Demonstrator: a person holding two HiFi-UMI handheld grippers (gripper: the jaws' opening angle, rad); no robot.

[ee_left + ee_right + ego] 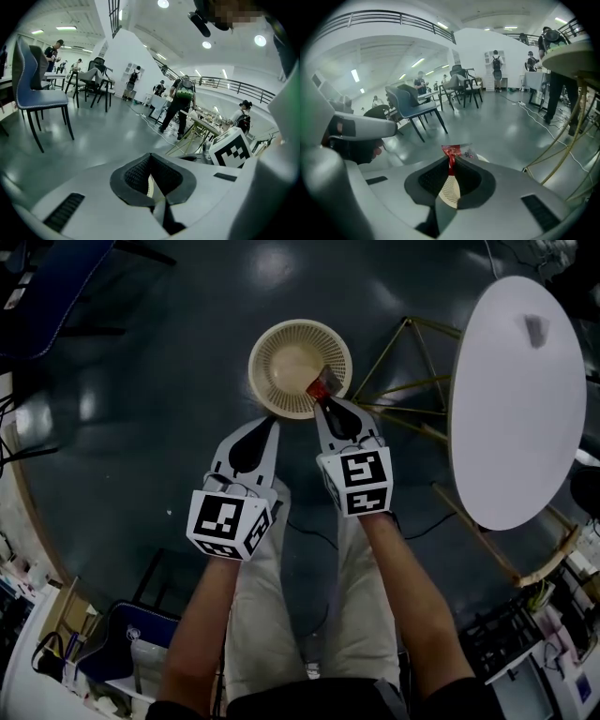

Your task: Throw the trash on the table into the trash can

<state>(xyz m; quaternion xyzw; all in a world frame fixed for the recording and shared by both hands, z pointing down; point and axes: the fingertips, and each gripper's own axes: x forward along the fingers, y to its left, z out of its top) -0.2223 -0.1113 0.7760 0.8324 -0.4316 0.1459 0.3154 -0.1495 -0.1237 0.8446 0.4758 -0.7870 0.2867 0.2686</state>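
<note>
1. While the person stands over the trash can (265, 341), the right gripper (320, 399) has its jaws pressed together on a red wrapper (319, 388).
2. Right gripper view: the wrapper (451, 158) is pinched at the very tips of the right gripper (451, 164). A thin red strip runs down between the pads, and its crumpled red-and-clear end sticks out just past them.
3. Head view: the wrapper sits over the near-right part of the trash can, just inside the rim. Contact with the rim cannot be judged.
4. Right gripper view: the beige mesh of the trash can (450, 193) shows through the gap behind the pads.
5. Left gripper (266, 425): tips just beside the near rim of the trash can, well apart from the wrapper.
6. Left gripper view: the jaws of the left gripper (150, 157) meet at the tips, with nothing between them.
7. White oval table (525, 437) stands to the right of the trash can. One small grey item (534, 329) lies on it, too blurred to identify.
</note>
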